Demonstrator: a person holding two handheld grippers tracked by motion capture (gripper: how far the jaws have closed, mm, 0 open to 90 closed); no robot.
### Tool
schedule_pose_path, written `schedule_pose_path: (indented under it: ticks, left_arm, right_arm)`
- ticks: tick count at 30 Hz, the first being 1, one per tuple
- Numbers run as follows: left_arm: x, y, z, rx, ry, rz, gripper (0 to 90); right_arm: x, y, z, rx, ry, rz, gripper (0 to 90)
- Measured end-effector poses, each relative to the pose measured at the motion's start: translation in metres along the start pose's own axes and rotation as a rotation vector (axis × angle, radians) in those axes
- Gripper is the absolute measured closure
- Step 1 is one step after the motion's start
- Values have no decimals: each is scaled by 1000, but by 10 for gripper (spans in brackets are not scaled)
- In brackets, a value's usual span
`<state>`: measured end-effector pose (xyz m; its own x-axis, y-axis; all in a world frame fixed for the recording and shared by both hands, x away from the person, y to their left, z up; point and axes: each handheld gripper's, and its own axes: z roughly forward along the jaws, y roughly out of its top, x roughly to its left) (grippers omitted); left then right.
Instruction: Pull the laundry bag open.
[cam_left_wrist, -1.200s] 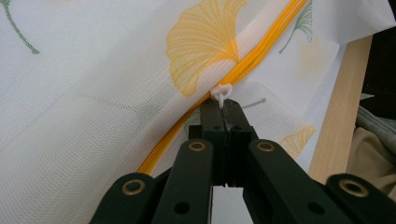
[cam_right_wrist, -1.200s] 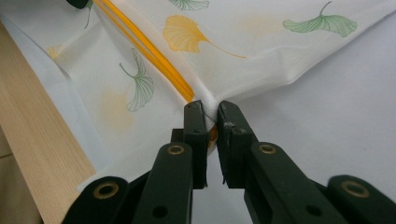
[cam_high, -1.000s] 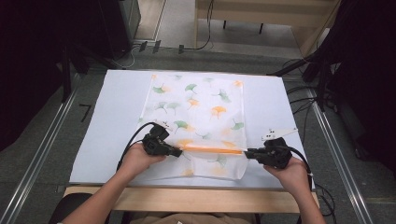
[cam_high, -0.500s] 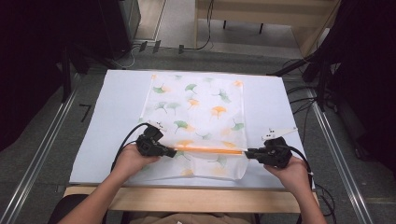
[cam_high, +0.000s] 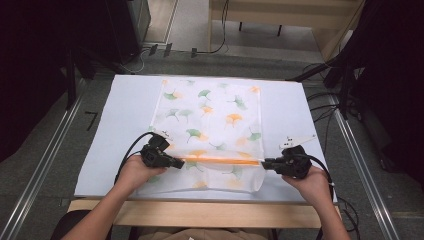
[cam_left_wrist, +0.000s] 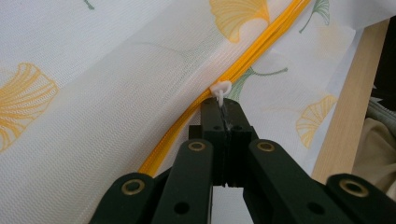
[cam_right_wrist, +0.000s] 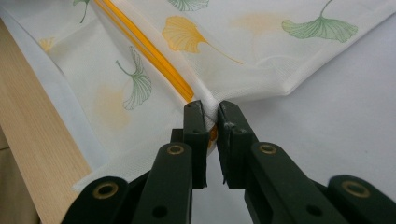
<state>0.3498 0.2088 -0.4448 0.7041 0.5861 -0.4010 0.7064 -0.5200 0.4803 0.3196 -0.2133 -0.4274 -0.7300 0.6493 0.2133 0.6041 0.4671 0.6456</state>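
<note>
A white mesh bag (cam_high: 210, 115) printed with green and orange ginkgo leaves lies flat on the pale mat (cam_high: 115, 125). An orange zipper (cam_high: 220, 161) runs across its near part. My left gripper (cam_high: 175, 162) is at the zipper's left end, shut on the small white zipper pull (cam_left_wrist: 220, 88), which sticks out past the left gripper's (cam_left_wrist: 224, 109) closed jaws. My right gripper (cam_high: 265, 163) is at the zipper's right end. In the right gripper view, my right gripper (cam_right_wrist: 211, 114) pinches the bunched bag edge (cam_right_wrist: 243, 98) where the zipper (cam_right_wrist: 149, 51) stops.
The mat covers a wooden table whose bare front edge (cam_high: 200, 212) runs along the near side. Metal rails (cam_high: 45, 165) flank the table. Cables (cam_high: 325, 105) lie on the floor at the right, and a dark cabinet (cam_high: 125, 25) stands at the back left.
My left gripper has shifted a little to the left along the zipper line, and more orange zipper shows between the grippers. The right gripper has stayed put.
</note>
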Motion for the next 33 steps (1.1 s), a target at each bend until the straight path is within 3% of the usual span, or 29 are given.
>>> schedule_pose_path:
  ticks: [25, 33]
  left_arm:
    - [4, -3, -2, 7, -12, -12, 900]
    - [10, -9, -12, 9, -6, -28, 900]
  right_arm:
    - [-2, 1, 1, 3, 3, -4, 844]
    - [-4, 1, 0, 4, 2, 1, 844]
